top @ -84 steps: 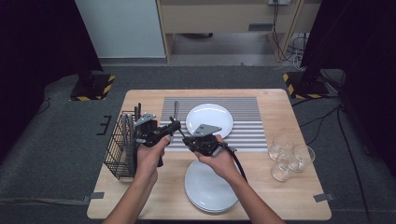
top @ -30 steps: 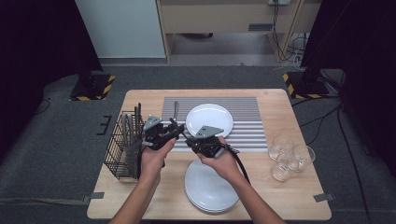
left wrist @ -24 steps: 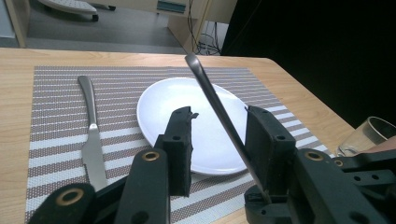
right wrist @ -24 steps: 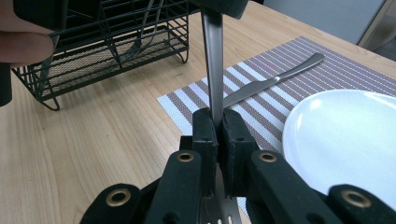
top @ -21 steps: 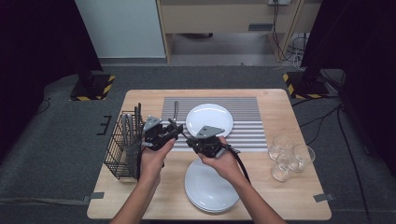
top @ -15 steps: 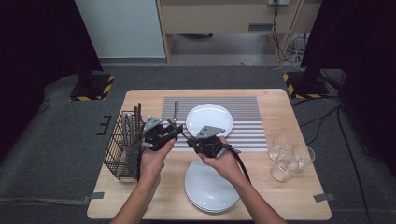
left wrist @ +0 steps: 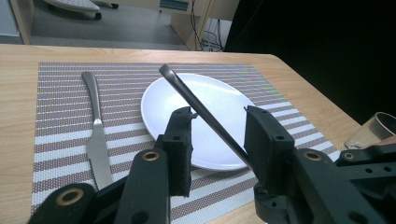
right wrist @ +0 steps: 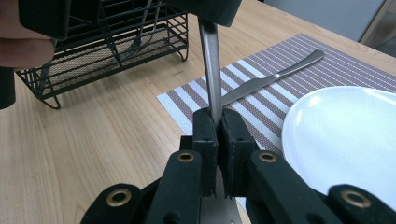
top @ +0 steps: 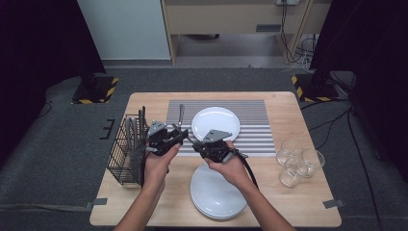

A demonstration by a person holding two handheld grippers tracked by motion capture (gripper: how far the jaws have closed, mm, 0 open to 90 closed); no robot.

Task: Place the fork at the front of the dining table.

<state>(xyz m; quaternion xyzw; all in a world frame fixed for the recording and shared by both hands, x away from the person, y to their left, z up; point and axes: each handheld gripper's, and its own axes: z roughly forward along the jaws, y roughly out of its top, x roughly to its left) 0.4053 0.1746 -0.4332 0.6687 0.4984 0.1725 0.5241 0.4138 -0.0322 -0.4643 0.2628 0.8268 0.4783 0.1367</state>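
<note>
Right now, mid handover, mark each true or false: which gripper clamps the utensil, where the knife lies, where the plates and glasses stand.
1. The right gripper is shut on the slim metal utensil handle. True.
2. The left gripper clamps that handle. False: its jaws stand open around it.
3. The steel table knife lies on the striped placemat. True.
4. The round white plate sits in the black wire basket. False: it rests on the placemat.
5. The clear glasses stand on the placemat. False: they stand on bare wood.

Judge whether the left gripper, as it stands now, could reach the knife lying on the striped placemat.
Probably yes. The knife lies bare on the placemat, just ahead of the left gripper, whose jaws stand open. The utensil held by the right gripper crosses between those jaws, so it must clear first.
</note>
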